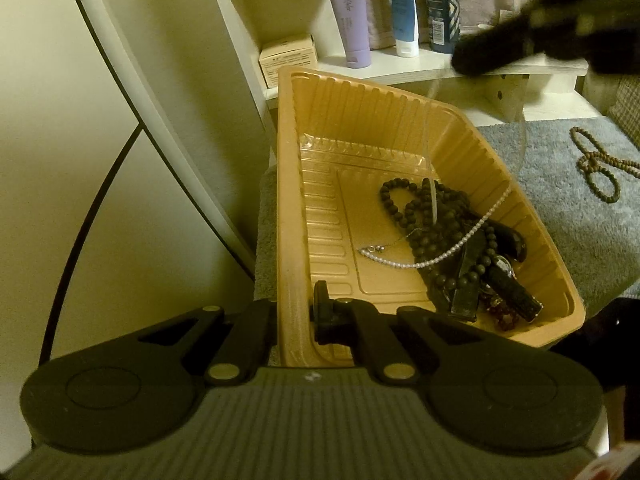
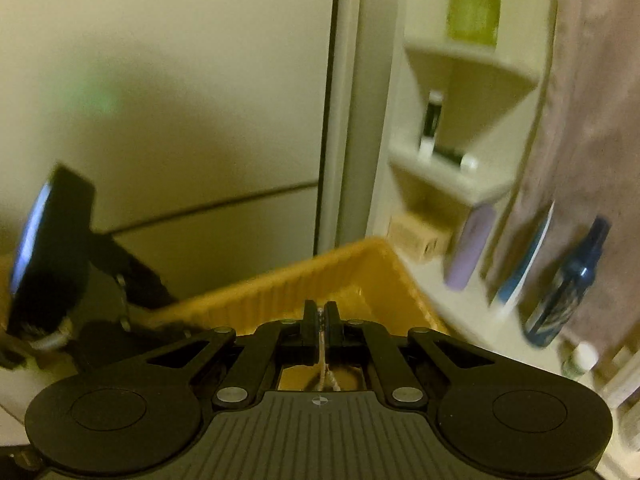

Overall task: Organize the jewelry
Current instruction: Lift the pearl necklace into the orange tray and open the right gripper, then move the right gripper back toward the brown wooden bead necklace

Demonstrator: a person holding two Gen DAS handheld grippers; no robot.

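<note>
**Both grippers clamped at the yellow tray**

Nearest the left wrist camera, the left gripper (image 1: 294, 316) was clamped on the near wall of the yellow tray (image 1: 292, 184), one finger inside and one outside. In the right wrist view, the right gripper (image 2: 320, 320) had its fingers pressed together on a thin pale strand (image 2: 322, 376), above the same tray (image 2: 352, 276); that picture was smeared, so the strand's make could not be told.

Writing showed on the lilac tube (image 1: 354, 20), the blue tube (image 1: 402, 8), the dark blue bottle (image 1: 442, 8) and the small carton (image 1: 288, 60) on the white shelf (image 1: 440, 72), but none could be read.

Inside the tray lay a heap of dark bead strings (image 1: 436, 220), a pearl chain (image 1: 448, 254) draped over them, and black straps (image 1: 508, 280). Well apart, a brown bead necklace (image 1: 600, 164) lay on the grey towel (image 1: 560, 208). A blurred black shape (image 1: 540, 36) crossed in front of the shelf.
</note>
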